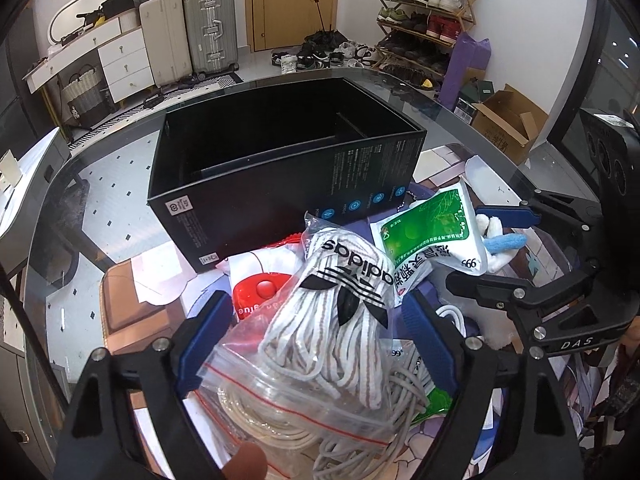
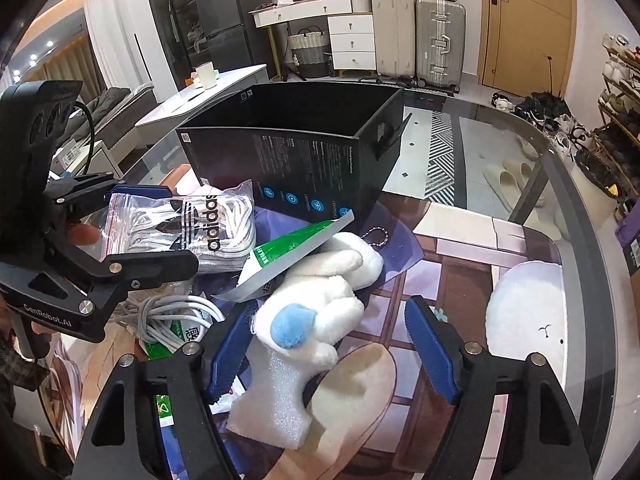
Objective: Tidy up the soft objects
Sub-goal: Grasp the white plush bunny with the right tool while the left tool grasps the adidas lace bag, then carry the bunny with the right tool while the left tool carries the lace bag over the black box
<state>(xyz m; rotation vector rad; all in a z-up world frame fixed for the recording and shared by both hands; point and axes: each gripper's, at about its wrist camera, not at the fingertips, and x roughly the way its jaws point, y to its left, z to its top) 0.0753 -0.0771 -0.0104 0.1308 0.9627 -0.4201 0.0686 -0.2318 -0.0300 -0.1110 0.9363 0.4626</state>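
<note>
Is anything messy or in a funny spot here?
Yes. The soft things sit in a jumbled heap beside the black box, not in it. A green packet leans tilted on the plush toy, and the lace bag lies across other bags.

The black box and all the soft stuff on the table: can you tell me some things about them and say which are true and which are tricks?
1. The black box is open at the top. True.
2. The bag of white laces lies inside the box. False: it lies on the table in front of the box, between the left tongs.
3. The white plush toy has a blue patch. True.
4. The right tongs are shut tight. False: the jaws stand apart around the toy.
5. The green and white packet rests partly on the plush toy. True.
</note>
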